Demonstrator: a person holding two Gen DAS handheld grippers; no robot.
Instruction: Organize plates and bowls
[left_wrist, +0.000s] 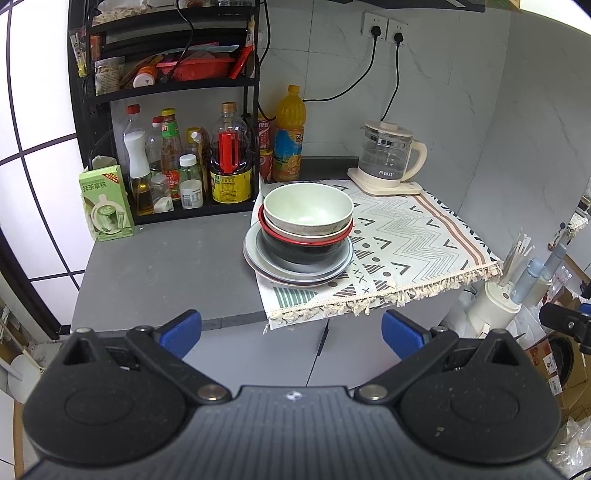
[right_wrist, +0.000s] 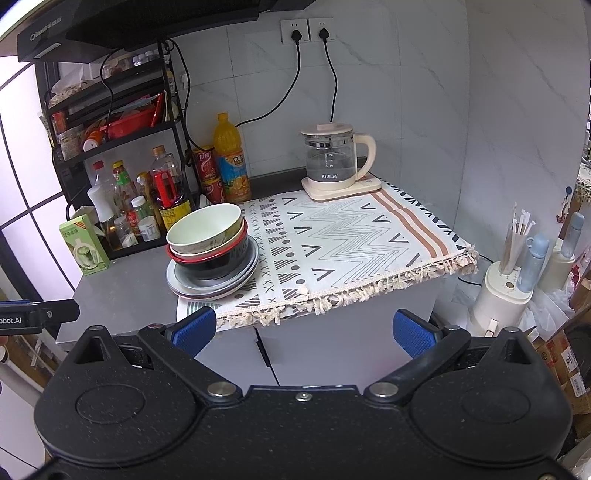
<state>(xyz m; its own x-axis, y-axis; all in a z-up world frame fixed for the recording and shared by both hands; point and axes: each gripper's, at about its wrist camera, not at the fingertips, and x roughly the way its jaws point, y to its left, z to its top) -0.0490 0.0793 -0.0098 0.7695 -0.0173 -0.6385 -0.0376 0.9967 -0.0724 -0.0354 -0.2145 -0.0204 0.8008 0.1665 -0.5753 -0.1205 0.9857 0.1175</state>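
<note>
Stack of pale green bowl (left_wrist: 308, 206), red-rimmed black bowl (left_wrist: 301, 247), grey plates (left_wrist: 255, 254), left claw (left_wrist: 291, 328) and right claw (right_wrist: 304, 328) both spread, empty

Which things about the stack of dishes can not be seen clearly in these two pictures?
- Plates: exact count unclear in both views; the black bowl covers their middles.
- Middle bowl: only its rim shows; the green bowl sits inside.
- Black bowl's inside: hidden in both views.

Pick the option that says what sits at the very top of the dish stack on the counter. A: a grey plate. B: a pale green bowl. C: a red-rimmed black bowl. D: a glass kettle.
B: the pale green bowl sits uppermost, nested above the red-rimmed black bowl and the grey plates.
</note>
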